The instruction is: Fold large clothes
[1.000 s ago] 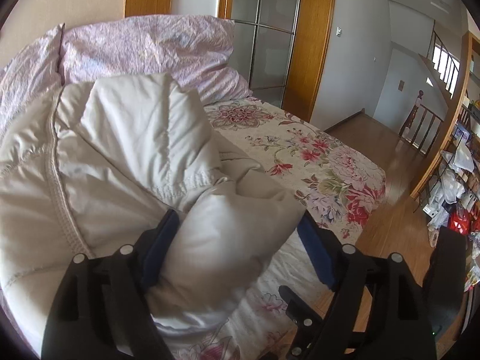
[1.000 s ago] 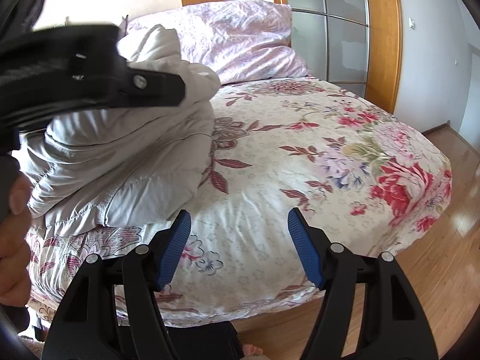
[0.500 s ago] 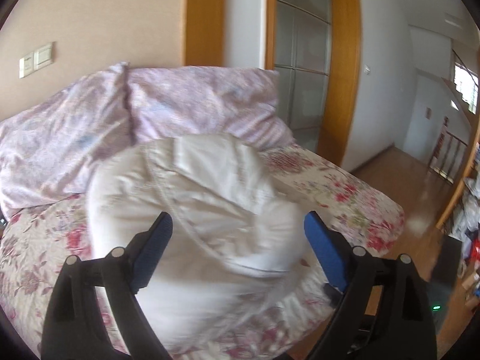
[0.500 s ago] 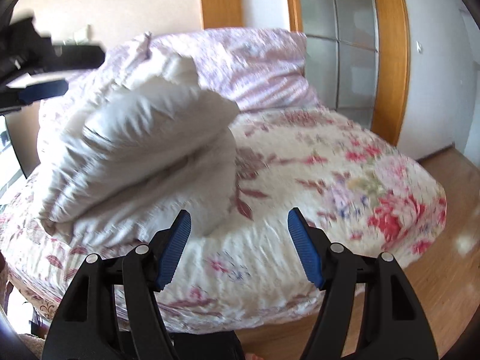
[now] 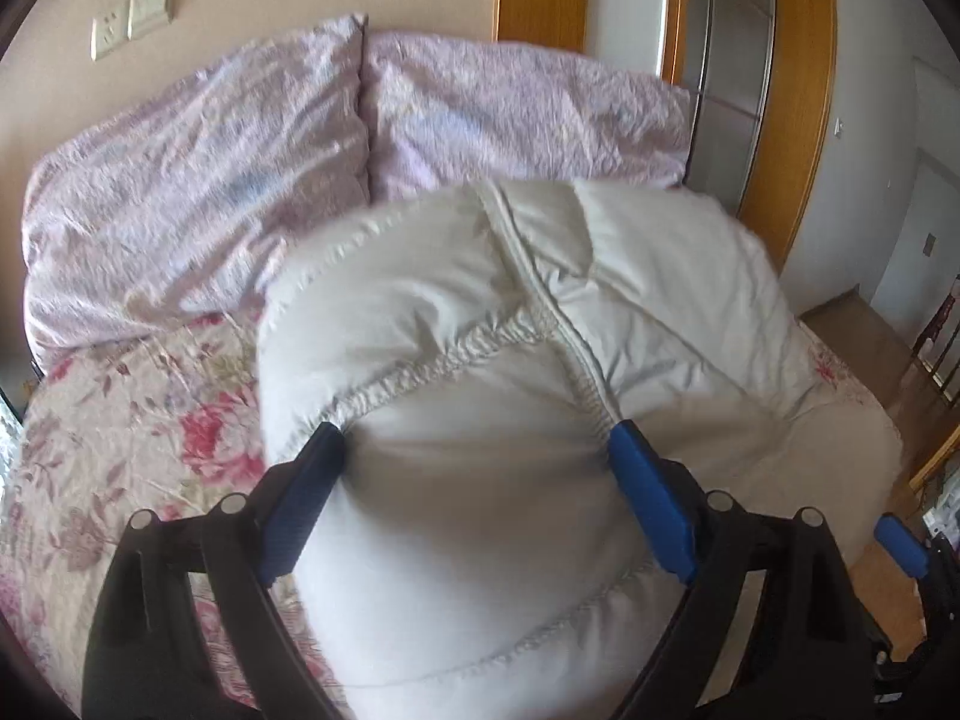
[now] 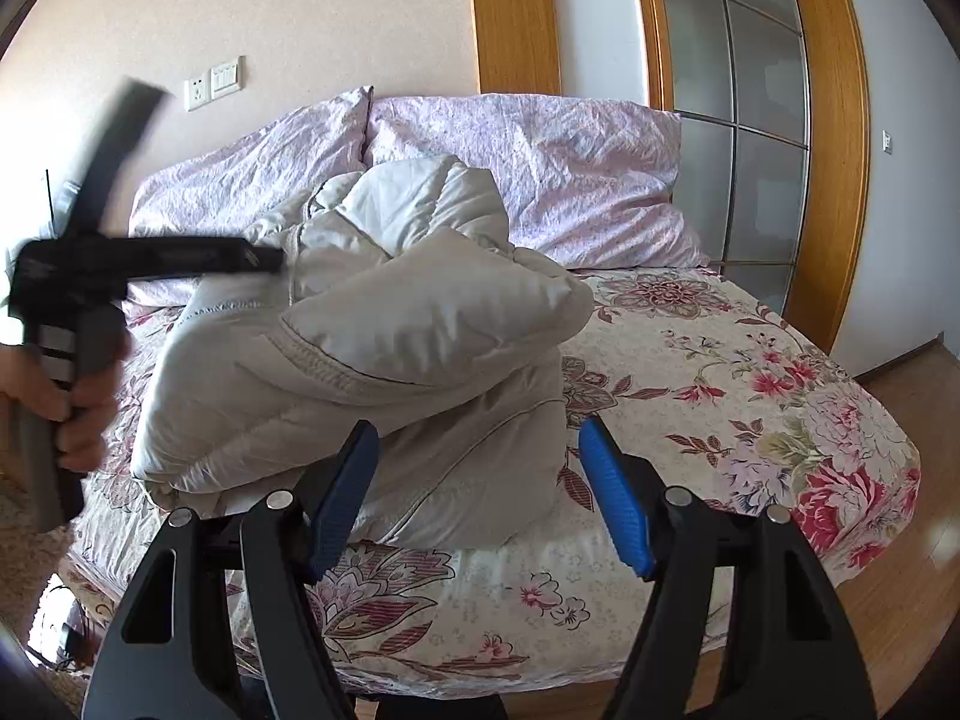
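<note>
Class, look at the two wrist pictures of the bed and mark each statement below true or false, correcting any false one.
1. The puffy off-white padded jacket lies bundled on the floral bedsheet. True.
2. The right gripper clamps the jacket. False: its jaws stand open, short of it.
3. Two crinkled lilac pillows lean against the wall behind the jacket. True.
4. The jacket hangs on the wooden door frame. False: it rests on the bed.
5. A hand holds the left gripper by its handle. True.

I am in a home bedroom: a bed (image 6: 690,360) with floral sheet, two lilac pillows (image 6: 540,168), wood-framed glass door (image 6: 750,120), wooden floor (image 6: 900,540).
</note>
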`<state>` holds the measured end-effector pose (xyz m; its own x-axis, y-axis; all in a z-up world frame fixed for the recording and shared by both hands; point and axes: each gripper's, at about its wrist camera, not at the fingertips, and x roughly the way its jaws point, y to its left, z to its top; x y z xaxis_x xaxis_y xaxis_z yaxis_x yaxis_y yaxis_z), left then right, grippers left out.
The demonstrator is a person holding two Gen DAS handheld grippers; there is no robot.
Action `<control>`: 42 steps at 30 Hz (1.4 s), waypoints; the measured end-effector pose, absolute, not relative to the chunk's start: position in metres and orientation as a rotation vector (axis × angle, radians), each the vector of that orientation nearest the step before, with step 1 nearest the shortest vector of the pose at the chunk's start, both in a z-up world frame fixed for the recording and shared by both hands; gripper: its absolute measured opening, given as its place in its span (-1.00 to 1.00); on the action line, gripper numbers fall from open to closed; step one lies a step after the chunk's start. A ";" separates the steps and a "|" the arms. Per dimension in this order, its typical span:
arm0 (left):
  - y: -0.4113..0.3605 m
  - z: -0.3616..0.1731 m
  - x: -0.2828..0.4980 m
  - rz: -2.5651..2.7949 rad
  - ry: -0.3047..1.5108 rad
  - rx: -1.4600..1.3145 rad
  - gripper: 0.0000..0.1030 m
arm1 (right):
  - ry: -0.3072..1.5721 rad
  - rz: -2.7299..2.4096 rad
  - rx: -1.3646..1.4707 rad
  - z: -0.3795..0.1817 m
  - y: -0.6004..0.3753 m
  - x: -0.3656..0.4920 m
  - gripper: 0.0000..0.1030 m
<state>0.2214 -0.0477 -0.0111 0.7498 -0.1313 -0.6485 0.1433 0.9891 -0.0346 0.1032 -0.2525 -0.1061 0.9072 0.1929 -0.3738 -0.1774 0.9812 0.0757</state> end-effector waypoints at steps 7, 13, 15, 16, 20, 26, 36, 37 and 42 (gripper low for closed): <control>-0.064 -0.030 0.229 -0.167 0.706 0.047 0.76 | 0.324 0.208 0.015 -0.081 -0.243 0.108 0.38; -0.065 -0.034 0.234 -0.174 0.699 0.046 0.77 | 0.282 0.299 0.010 -0.035 -0.221 0.146 0.38; -0.064 -0.035 0.234 -0.174 0.697 0.046 0.77 | 0.307 0.341 0.025 -0.024 -0.214 0.173 0.38; -0.064 -0.035 0.234 -0.174 0.696 0.045 0.77 | 0.326 0.353 0.034 -0.022 -0.211 0.186 0.37; -0.062 -0.035 0.233 -0.178 0.685 0.035 0.78 | 0.424 0.412 0.136 -0.021 -0.213 0.237 0.33; -0.059 -0.033 0.232 -0.180 0.665 0.002 0.80 | 0.498 0.384 0.171 -0.043 -0.217 0.273 0.15; -0.044 -0.011 0.239 -0.151 0.683 -0.032 0.81 | 0.564 0.313 0.128 -0.097 -0.215 0.299 0.08; -0.038 -0.011 0.244 -0.143 0.691 -0.054 0.81 | 0.567 0.316 0.138 -0.098 -0.217 0.301 0.08; -0.022 -0.017 0.260 -0.113 0.726 -0.106 0.84 | 0.568 0.324 0.140 -0.105 -0.217 0.303 0.08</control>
